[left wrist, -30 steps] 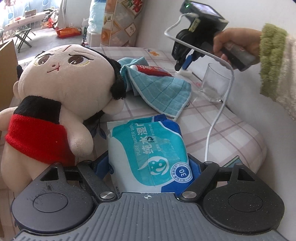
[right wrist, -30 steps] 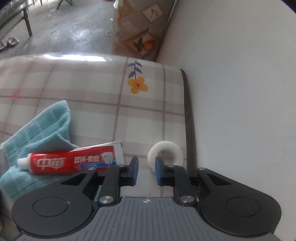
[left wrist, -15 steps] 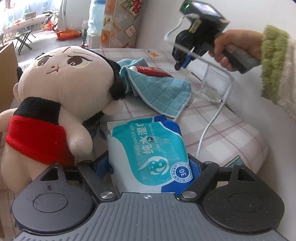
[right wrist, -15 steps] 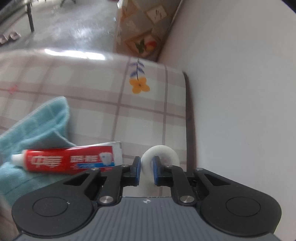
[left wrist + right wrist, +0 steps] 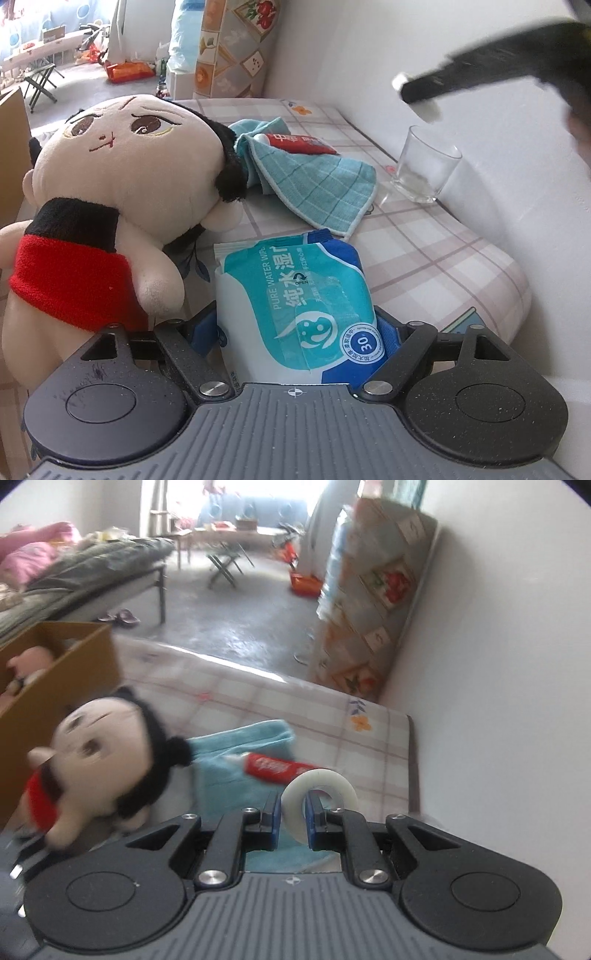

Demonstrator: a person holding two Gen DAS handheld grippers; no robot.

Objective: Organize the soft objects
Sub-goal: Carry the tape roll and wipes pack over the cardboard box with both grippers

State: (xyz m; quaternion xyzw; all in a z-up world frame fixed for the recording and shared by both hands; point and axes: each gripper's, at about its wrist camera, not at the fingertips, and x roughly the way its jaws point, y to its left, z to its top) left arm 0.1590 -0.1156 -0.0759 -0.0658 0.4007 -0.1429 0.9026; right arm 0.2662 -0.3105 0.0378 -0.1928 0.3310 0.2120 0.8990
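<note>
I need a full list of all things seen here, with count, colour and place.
plush doll: one, cream, black and red, left on the bed
wet wipes pack: one, teal and white, between the left gripper's fingers
towel: one, light blue, mid bed
toothpaste tube: one, red, on the towel
glass: one, clear, by the wall
white ring: one, in the right gripper
cardboard box: one, brown, beside the bed
left gripper: black
right gripper: black

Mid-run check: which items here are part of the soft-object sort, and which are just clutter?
Job items: plush doll, teal cloth, wet wipes pack, white tape roll, cardboard box.

Clutter: toothpaste tube, drinking glass.
</note>
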